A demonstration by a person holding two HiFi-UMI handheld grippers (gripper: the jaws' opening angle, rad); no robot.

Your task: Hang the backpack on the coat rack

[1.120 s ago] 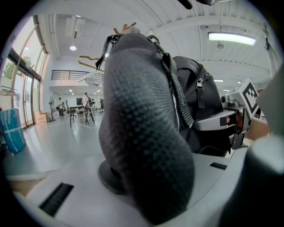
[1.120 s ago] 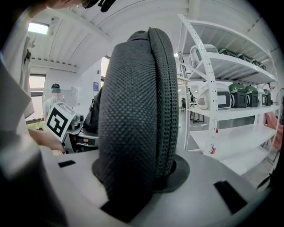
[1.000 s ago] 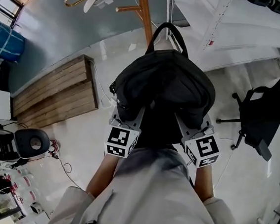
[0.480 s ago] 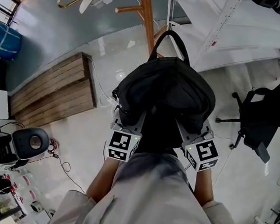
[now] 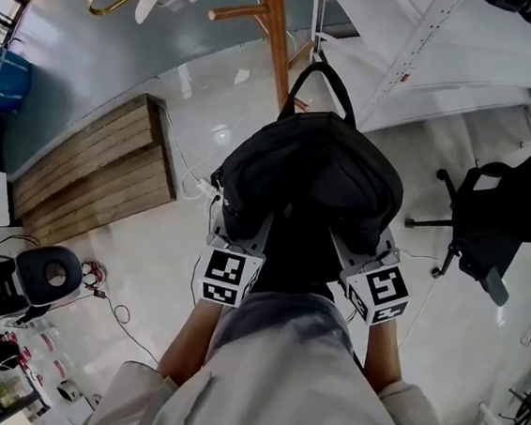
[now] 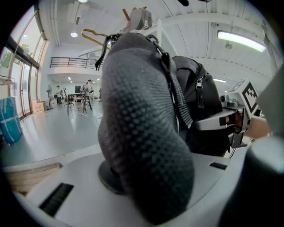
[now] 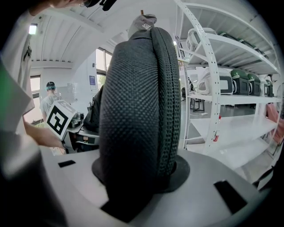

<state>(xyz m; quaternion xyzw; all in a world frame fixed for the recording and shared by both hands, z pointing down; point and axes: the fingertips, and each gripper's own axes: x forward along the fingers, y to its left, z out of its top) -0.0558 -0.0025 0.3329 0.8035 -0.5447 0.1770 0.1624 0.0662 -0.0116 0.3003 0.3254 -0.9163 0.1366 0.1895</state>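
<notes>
Clamping partway shut on one padded strap (image 6: 142, 133) each, left gripper (image 5: 242, 225) and right gripper (image 5: 360, 241) are holding the soft, bulky, probably sagging backpack (image 5: 311, 179); its top loop (image 5: 320, 71) suits the rack (image 5: 275, 29).

Steep overhead, two close-ups; shared backpack (image 5: 311, 179)

Under you the pale glossy floor (image 5: 160, 271) gives way to a grey stretch (image 5: 103, 48) farther out. A low slatted wooden platform (image 5: 90, 174) sits on your left and a black office chair (image 5: 490, 230) on your right. White shelving (image 7: 230, 102) rises to your right. Tall windows (image 6: 20, 62) and a ceiling strip light (image 6: 242, 40) brighten the hall. Loose cables (image 5: 114, 312) trail near your left side.
</notes>
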